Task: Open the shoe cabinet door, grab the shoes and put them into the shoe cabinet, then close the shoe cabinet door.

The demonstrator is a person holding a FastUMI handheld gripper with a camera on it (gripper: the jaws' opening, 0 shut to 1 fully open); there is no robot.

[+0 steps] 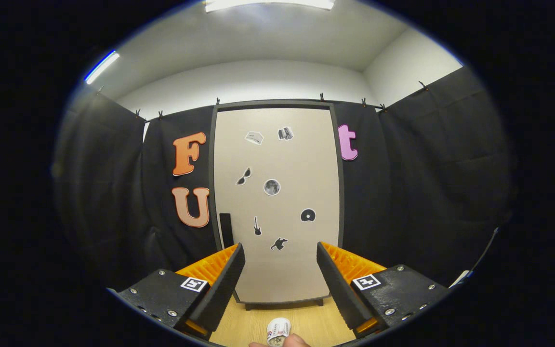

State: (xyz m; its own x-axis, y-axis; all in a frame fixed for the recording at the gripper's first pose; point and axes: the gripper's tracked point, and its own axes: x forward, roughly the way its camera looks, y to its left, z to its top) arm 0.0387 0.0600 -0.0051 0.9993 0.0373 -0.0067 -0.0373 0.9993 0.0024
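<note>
The shoe cabinet (277,202) is seen standing upright on the far side of the wooden floor (301,323), against the black cloth wall (427,193). Its flat beige door (287,270), dotted with small stickers (271,187), is shut within a dark frame; a dark handle (226,230) is set low on the left. The gripper (281,267) is held released, its ribbed fingers (224,284) spread apart with nothing between them. A white shoe (278,331) is seen nearest, below the fingers.
</note>
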